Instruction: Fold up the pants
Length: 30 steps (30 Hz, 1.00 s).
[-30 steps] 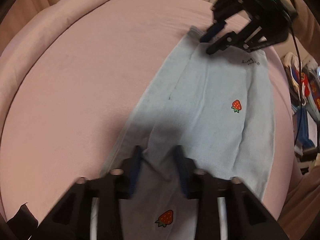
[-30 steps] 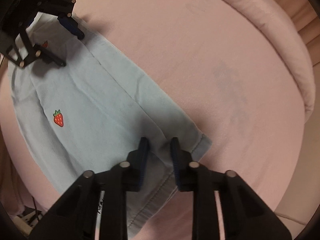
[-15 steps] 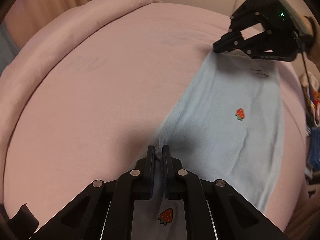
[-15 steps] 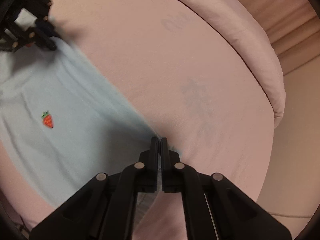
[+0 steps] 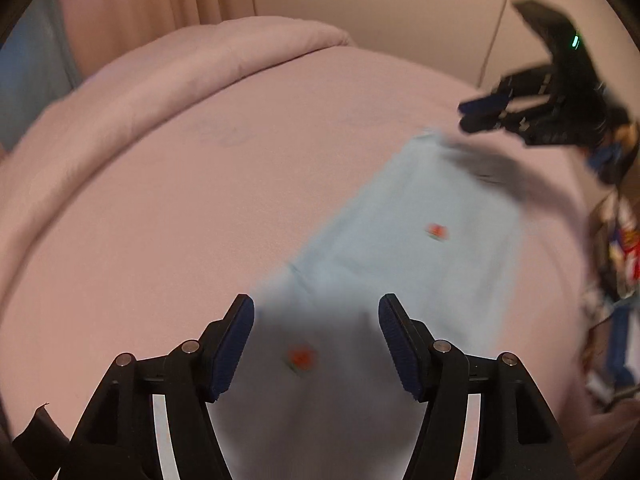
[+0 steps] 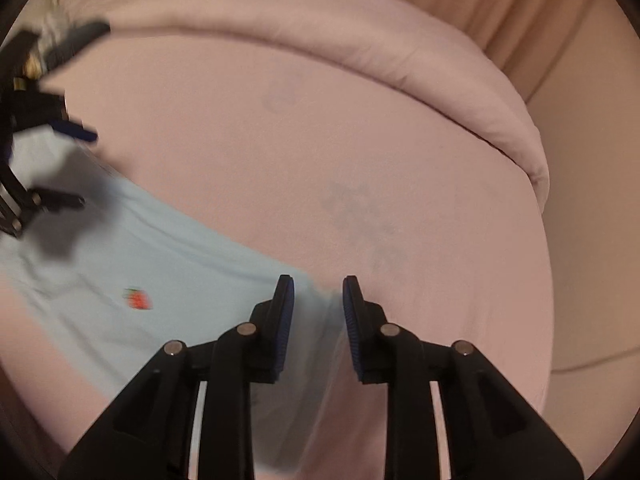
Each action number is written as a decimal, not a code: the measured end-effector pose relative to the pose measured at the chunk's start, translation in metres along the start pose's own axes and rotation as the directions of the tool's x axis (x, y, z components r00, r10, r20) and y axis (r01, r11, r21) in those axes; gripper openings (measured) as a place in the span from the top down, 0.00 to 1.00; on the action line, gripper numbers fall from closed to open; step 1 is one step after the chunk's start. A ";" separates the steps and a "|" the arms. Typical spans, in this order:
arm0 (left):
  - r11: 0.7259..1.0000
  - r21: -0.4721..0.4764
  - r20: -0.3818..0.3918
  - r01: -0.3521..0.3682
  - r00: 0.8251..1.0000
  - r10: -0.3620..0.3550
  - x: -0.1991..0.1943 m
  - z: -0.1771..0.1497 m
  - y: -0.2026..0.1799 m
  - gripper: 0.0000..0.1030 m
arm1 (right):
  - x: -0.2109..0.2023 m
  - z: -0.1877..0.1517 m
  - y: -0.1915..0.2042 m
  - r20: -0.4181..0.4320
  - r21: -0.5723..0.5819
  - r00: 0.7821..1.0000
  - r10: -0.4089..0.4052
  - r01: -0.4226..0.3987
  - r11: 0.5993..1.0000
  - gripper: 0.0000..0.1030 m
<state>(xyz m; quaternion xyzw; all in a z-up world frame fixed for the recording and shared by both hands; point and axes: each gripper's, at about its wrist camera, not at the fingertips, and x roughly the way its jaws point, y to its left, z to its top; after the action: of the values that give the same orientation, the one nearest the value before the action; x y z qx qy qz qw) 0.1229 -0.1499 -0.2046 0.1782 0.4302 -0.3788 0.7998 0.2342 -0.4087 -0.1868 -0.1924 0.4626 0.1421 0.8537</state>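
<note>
Now: your left gripper (image 5: 316, 316) jaws spread, just opened, clear of pants (image 5: 408, 240) | your right gripper (image 6: 318, 300) jaws parted, just opened, pants corner between, unpinched | bed (image 5: 180, 208) beneath.

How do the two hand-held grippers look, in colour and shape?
The left gripper and right gripper are both black angular linkage frames with silver round pins. Their jaws carry dark blue ribbed pads. The right gripper's body shows a small green light.
</note>
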 end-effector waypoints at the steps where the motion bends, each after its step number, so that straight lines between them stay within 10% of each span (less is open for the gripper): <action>1: 1.000 -0.016 0.000 0.006 1.000 -0.006 -0.002 -0.011 -0.003 0.37 | -0.005 -0.008 0.003 0.010 0.020 1.000 0.012 -0.013 1.000 0.79; 6: 0.995 -0.099 -0.108 0.001 0.994 -0.012 0.016 -0.064 -0.012 0.37 | 0.014 -0.075 0.014 -0.093 0.162 0.996 0.009 0.006 0.987 0.79; 11: 0.990 -0.140 -0.061 -0.015 0.998 0.006 -0.006 -0.074 -0.012 0.37 | 0.021 -0.103 0.008 -0.089 0.338 0.996 -0.007 0.037 0.940 0.75; 15: 0.975 -0.219 0.072 -0.025 0.997 0.041 -0.052 -0.089 0.003 0.37 | 0.004 -0.080 0.039 -0.074 0.255 0.991 -0.112 0.127 0.959 0.69; 21: 0.889 -0.422 0.009 -0.175 0.980 0.197 -0.067 -0.131 0.049 0.37 | -0.026 -0.053 0.097 0.124 0.231 0.992 -0.004 -0.025 0.973 0.72; 25: 0.790 -0.505 -0.140 -0.348 0.936 0.323 -0.061 -0.171 0.085 0.37 | -0.005 -0.050 0.131 0.131 0.239 0.985 0.108 -0.137 0.961 0.66; 27: 0.786 -0.541 -0.094 -0.299 0.950 0.297 -0.069 -0.183 0.093 0.37 | 0.033 -0.062 0.144 0.001 0.227 0.995 0.104 -0.102 0.969 0.66; 30: 0.786 -0.562 -0.046 -0.257 0.959 0.280 -0.093 -0.193 0.098 0.37 | 0.030 -0.065 0.139 0.044 0.268 0.994 0.105 -0.113 0.957 0.65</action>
<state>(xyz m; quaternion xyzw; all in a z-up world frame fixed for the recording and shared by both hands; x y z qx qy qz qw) 0.0586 0.0737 -0.2417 -0.0136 0.4767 -0.1211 0.8706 0.1437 -0.3138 -0.2718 -0.0464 0.4750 0.1273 0.8695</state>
